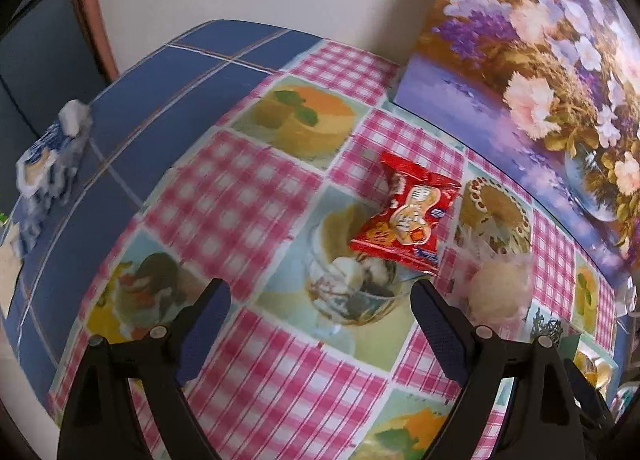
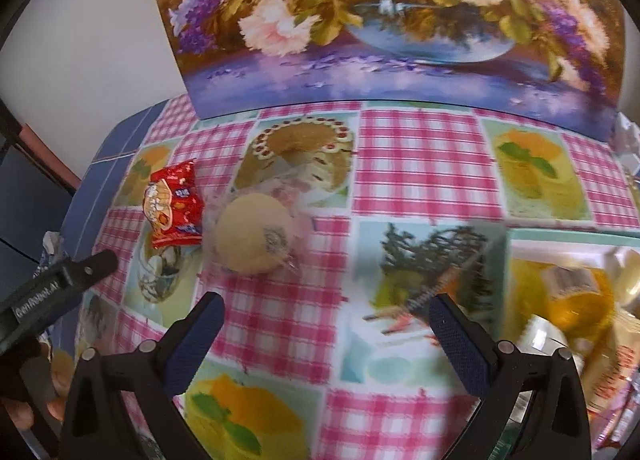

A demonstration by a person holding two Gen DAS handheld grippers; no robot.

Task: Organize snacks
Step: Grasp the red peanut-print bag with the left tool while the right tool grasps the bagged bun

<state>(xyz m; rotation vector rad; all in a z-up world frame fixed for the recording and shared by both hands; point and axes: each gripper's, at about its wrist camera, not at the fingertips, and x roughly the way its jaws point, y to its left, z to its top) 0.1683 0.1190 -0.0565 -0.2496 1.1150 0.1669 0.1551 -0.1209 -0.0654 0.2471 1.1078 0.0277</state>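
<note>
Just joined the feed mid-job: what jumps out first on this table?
A red snack packet lies on the pink checked tablecloth, with a pale round wrapped bun right beside it. Behind them a large flower painting leans against the wall. Both grippers hang open above, empty.

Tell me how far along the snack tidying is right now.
Done: a box at the right edge already holds several packets. In hand: nothing; the left gripper and right gripper both hang open and empty above the tablecloth. Left: the red snack packet and the clear-wrapped round cake lie loose side by side, and a blue-and-white packet sits apart at the table's far left.
</note>
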